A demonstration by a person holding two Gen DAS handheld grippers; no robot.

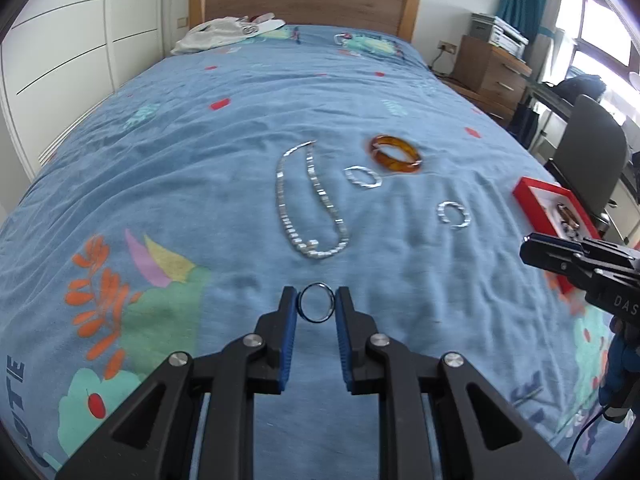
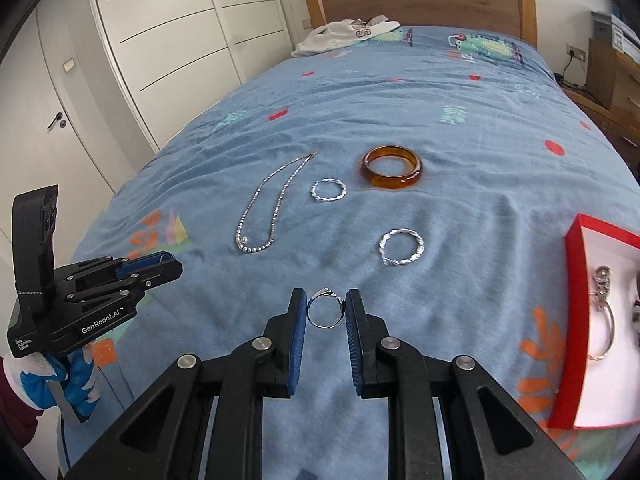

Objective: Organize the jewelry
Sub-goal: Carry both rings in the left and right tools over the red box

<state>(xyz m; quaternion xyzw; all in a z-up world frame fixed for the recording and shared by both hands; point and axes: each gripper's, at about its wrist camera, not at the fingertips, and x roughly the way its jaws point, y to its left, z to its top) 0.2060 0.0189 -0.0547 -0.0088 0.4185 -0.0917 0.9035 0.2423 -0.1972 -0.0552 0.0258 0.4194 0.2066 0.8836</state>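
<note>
Red box [image 2: 576,320] cut off at frame edge, contents partly hidden

Necklace [image 2: 272,200] lies left of bangle [image 2: 393,167] on bed [image 2: 480,120].

Bedspread [image 2: 460,128] lies bare from the headboard down to mid-bed. Obstacles at twelve o'clock of both grippers: necklace [image 2: 268,204], amber bangle [image 2: 393,172], two twisted silver hoops [image 2: 329,191] [image 2: 401,247], all apart, with passable cloth between. Red box [image 2: 576,320] blocks the three o'clock edge. Crumpled garment [image 2: 344,36] lies at eleven, by the headboard.
</note>
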